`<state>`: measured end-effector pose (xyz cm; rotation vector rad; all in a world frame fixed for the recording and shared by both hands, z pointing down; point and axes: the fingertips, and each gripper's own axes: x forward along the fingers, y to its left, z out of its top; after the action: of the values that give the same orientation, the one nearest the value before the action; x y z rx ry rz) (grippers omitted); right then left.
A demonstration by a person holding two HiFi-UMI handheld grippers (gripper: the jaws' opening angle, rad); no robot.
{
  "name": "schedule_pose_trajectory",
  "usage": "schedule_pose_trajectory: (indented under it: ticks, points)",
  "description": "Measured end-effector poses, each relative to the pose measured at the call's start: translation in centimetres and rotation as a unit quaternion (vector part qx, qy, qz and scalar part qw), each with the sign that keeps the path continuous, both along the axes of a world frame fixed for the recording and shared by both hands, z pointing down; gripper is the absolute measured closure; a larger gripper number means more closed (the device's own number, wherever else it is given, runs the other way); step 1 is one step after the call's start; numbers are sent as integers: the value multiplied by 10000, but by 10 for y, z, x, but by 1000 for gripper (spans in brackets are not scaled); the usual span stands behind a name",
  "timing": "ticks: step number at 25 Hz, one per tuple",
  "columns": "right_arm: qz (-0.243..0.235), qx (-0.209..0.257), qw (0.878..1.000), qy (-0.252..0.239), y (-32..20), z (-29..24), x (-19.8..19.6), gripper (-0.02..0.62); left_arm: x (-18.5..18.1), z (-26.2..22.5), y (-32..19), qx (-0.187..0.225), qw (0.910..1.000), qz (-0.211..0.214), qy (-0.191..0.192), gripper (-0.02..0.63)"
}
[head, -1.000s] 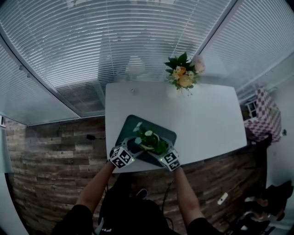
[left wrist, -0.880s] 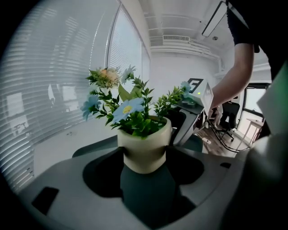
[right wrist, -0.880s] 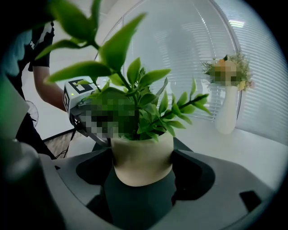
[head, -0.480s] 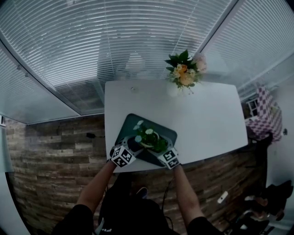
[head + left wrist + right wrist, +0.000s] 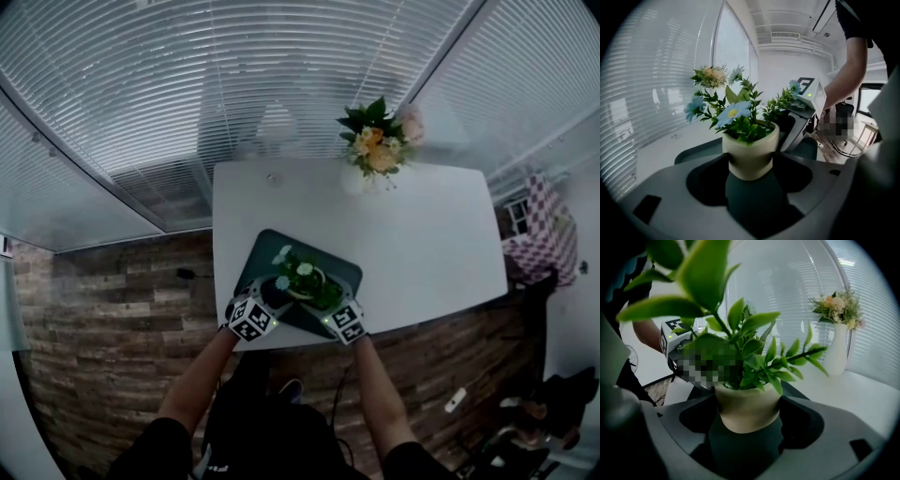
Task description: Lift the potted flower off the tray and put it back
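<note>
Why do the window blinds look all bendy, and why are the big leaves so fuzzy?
Head view: the wide lens bows the blinds and the edges of the table. Right gripper view: the nearest leaves sit very close to the lens and blur, while the pot looks sharp. Both gripper views have black corners.

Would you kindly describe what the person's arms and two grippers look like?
The left gripper and the right gripper each have broad grey jaws with dark recesses and carry a white cube with black square markers. The person wears dark short sleeves; the forearms are uncovered.
</note>
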<state>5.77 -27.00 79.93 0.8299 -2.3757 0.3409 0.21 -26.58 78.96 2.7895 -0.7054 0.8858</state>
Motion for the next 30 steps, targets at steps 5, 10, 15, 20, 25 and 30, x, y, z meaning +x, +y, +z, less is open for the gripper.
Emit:
schedule_pose_trajectory:
  ticks: [5, 10, 15, 20, 25, 30]
  points:
    - [41, 13, 10000, -70, 0, 1, 0, 189, 0, 2, 0, -23, 10000, -20, 24, 314]
    - [73, 23, 9999, -71, 1, 0, 0, 187, 0, 2, 2, -111, 9998, -175, 81, 314]
    - [191, -45, 9997, -176, 1, 4, 0, 187, -2, 11, 4, -237, 9988, -429, 36, 316]
    - [562, 196, 9979, -272, 1, -5, 6, 187, -8, 7, 3, -143, 9953, -926, 228, 314]
    - [772, 279, 9958, -413, 14, -19, 18, 187, -25, -11, 1, -8, 9910, -1272, 420, 314]
    - [1030, 491, 9916, -608, 22, -48, 29, 188, -38, -37, 2, 221, 9859, -1572, 533, 314]
